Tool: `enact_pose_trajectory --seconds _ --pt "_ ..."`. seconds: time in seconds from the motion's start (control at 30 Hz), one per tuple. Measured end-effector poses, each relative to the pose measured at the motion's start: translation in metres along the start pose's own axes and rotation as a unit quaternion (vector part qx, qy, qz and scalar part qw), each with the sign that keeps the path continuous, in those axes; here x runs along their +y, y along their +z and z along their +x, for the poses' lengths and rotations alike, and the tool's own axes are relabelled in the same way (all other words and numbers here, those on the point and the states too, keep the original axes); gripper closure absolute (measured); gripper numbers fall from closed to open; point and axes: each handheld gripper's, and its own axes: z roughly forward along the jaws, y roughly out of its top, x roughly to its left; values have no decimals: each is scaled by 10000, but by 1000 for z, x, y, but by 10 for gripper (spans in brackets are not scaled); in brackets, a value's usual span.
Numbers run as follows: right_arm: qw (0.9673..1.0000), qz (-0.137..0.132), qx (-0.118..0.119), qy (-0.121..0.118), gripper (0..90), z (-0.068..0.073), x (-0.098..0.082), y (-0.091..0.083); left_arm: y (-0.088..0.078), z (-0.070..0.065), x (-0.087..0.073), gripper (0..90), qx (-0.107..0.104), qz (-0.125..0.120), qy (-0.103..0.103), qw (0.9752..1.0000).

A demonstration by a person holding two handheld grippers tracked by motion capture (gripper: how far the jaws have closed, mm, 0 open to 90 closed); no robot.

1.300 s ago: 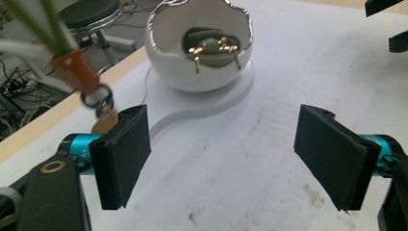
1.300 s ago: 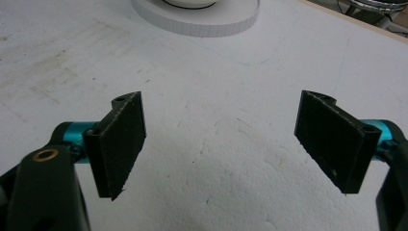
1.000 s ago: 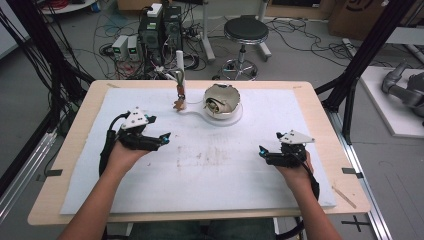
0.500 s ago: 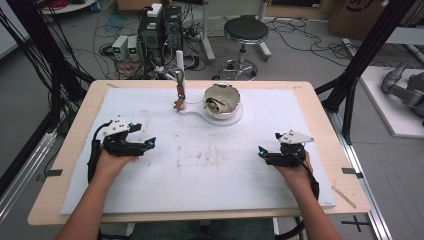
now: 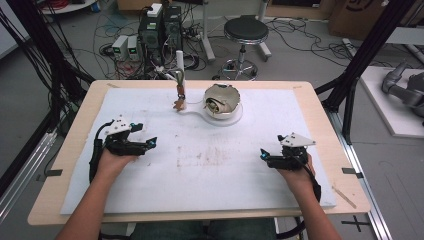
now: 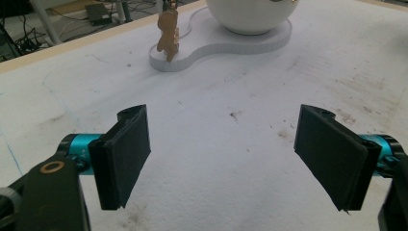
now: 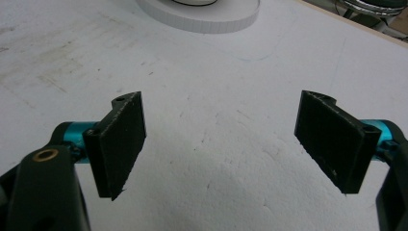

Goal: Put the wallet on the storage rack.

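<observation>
Both sets of jaws stand wide apart with nothing between them: the left gripper (image 5: 150, 143) rests low over the white foam sheet (image 5: 200, 185) covering the wooden tabletop (image 5: 60, 165), and the right gripper (image 5: 263, 155) does likewise on the opposite side, well apart from it. Toward the far edge, between the two and nearer the left gripper, a round white bowl (image 5: 221, 100) sits on a white keyhole-shaped foam base (image 6: 216, 48). A small brown figurine (image 6: 167, 36) stands on that base's narrow end, just beside the bowl.
</observation>
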Motion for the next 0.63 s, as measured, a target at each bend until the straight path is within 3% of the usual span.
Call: enact_pose_trajectory --seconds 0.63 --pt "10000 0 11 78 186 -2 1 5 1 -3 -5 201 39 234 53 9997"
